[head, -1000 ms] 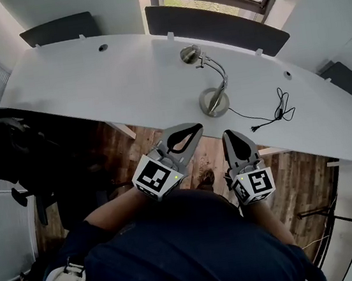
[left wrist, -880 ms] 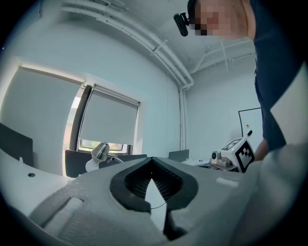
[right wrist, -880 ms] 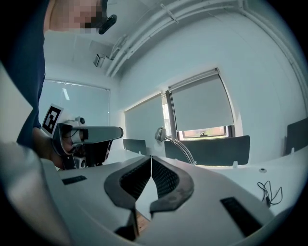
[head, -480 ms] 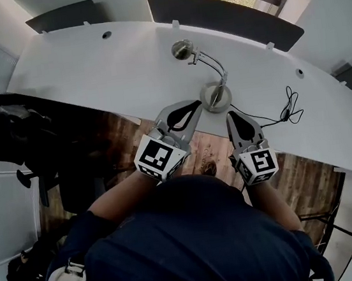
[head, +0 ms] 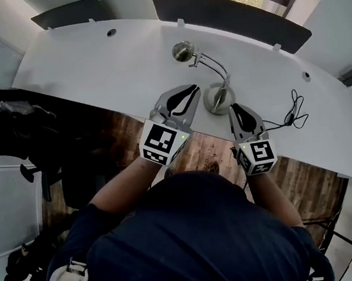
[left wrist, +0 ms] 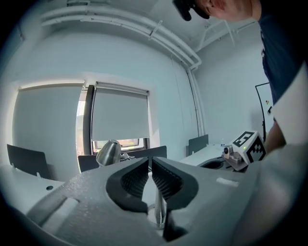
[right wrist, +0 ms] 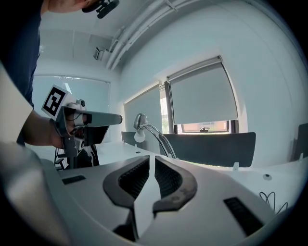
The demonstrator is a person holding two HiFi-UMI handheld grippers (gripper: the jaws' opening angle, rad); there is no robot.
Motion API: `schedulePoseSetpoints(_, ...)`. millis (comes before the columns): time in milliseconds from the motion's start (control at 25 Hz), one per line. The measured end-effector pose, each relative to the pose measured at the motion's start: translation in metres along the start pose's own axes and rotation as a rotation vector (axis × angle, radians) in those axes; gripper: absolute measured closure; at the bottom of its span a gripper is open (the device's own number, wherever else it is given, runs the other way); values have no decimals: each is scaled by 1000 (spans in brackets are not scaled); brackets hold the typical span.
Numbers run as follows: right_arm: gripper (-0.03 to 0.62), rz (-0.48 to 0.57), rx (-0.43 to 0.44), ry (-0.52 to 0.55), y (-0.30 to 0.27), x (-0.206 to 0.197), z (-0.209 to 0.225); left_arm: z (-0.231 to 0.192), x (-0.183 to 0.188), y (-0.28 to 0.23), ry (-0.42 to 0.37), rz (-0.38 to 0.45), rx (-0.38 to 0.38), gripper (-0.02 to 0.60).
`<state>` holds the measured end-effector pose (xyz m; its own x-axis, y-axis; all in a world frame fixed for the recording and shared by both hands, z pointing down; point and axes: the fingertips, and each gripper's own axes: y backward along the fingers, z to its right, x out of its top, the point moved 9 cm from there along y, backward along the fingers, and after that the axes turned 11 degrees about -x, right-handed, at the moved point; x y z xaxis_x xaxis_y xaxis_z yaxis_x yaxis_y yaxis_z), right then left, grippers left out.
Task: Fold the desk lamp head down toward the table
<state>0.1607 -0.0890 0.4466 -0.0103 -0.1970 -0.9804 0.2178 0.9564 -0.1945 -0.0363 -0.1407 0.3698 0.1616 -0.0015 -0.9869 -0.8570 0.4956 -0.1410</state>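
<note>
Two grippers at the near edge of a white table (head: 89,64), head view. The desk lamp (head: 217,99) stands between them and a little beyond, on its round base. Its curved neck (head: 217,68) rises away from the person, and the metal lamp head (head: 183,51) sits out over the tabletop, well above the surface. The left gripper (head: 192,89) has its tips just left of the base. The right gripper (head: 234,107) has its tips just below and to the right of the base. Neither touches the lamp. A black cord (head: 291,112) lies loose on the table to the right.

Left gripper view: pads all but together, only a hairline showing at the tips, nothing between them. The lamp head (left wrist: 108,153) shows above the left jaw, against the window. A bit of the stem (left wrist: 159,211) shows low down, behind the jaws.

Right gripper view: a narrow slit between the pads. The jaws have just been opening, with nothing between them. The lamp neck (right wrist: 161,137) arches up beyond the tips. The lamp head (right wrist: 140,121) points down, its bulb showing white.
</note>
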Motion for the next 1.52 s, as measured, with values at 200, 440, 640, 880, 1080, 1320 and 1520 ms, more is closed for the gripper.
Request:
schedulePoseSetpoints(200,523,-25,7,6,-11,-6,6,-8,-7,-10,-23,-39,28,556)
schedulePoseSetpoints(440,503,-56,8,14,-22,-12,11,-17,-6,-15,-56,-63,67,518)
schedulePoseSetpoints(640,490,-78,5,21,-31,-22,17,-23,-7,-22,-110,-96,104,494)
schedulePoseSetpoints(880,471,-85,5,17,-47,-32,24,-28,-6,-34,-207,-131,138,482)
schedulePoseSetpoints(1080,462,-84,0,40,-62,-36,27,-32,-7,-43,-303,-180,160,482)
schedulePoseSetpoints(1320,461,-117,-4,63,-76,-46,35,-36,-7,-53,-399,-228,175,482)
schedulePoseSetpoints(1520,461,-129,-5,84,-89,-57,40,-36,-10,-62,-455,-267,177,482)
